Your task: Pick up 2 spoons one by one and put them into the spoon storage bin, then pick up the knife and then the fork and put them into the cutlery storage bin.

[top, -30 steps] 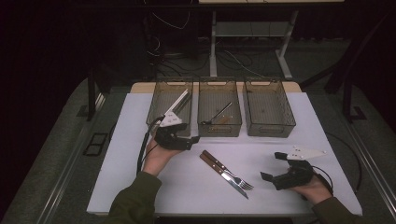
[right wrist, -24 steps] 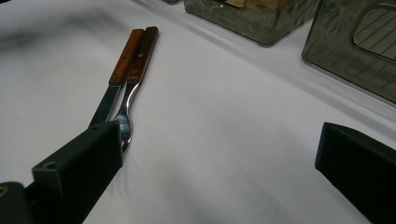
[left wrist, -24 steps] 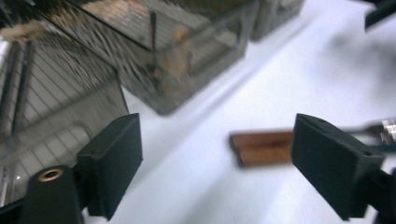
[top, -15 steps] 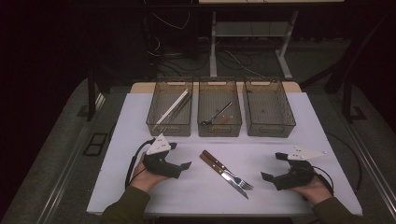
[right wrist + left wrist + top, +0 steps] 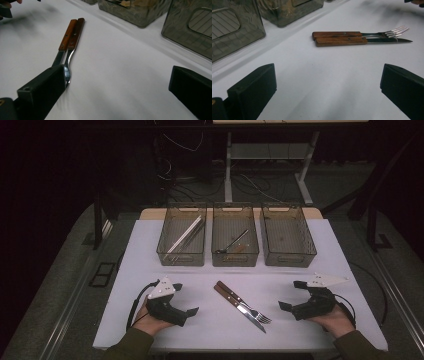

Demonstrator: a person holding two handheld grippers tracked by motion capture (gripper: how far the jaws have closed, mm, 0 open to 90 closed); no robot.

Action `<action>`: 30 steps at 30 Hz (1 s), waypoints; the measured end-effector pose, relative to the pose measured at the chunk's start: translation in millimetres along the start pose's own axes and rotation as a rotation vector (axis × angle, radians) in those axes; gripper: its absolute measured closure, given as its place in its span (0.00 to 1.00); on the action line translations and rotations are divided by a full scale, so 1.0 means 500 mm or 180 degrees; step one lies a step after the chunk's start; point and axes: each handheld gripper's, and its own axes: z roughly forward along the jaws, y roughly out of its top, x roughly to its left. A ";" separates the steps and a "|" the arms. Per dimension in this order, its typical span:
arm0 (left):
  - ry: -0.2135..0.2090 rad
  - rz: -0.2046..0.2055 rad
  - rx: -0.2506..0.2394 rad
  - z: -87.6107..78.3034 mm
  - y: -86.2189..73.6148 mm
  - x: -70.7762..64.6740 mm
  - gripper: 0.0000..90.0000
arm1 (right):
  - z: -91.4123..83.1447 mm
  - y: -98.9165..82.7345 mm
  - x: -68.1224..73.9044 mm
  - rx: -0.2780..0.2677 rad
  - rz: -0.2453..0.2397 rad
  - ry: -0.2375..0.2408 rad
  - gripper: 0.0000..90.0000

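A knife [image 5: 235,301] and a fork [image 5: 250,306] with brown wooden handles lie side by side at the middle of the white table [image 5: 140,255]. My left gripper [image 5: 184,298] rests on the table to their left, its jaws pointing at them. The jaws have just been opening and now stand open with nothing between them. In the left gripper view [image 5: 328,75] the fork [image 5: 362,33] and knife [image 5: 352,41] lie ahead, apart from the jaws. My right gripper [image 5: 290,295] sits open to the right of the cutlery. In its own view [image 5: 117,72] the left jaw hides the tips of the fork [image 5: 75,35] and knife [image 5: 65,37].
Three smoky clear bins stand in a row at the back. The left bin [image 5: 165,251] holds long pale sticks [image 5: 186,234], the middle bin [image 5: 216,255] holds a utensil [image 5: 232,243], and the right bin [image 5: 305,251] looks bare. Dark floor and cables lie beyond the table.
My left hand has drawn back from the left bin toward the near edge and come down onto the table, and its jaws have spread wide. The right hand has kept still.
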 end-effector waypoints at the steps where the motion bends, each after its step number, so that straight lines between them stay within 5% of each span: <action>1: -0.0007 -0.0008 -0.0008 0.000 0.000 0.000 0.00 | 0.002 0.004 0.000 0.0011 0.0008 0.0011 0.01; 9: -0.0047 -0.0028 0.0025 0.001 -0.001 0.000 0.00 | 0.019 0.028 0.016 0.0140 -0.0063 0.0114 0.18; 16: -0.0099 -0.0043 0.0033 0.004 0.000 -0.001 0.00 | 0.038 0.047 0.036 0.0225 -0.0126 0.0327 0.49; 30: -0.0157 -0.0051 0.0052 0.008 -0.001 -0.002 0.00 | 0.108 0.082 0.100 0.0470 -0.0370 0.0681 0.94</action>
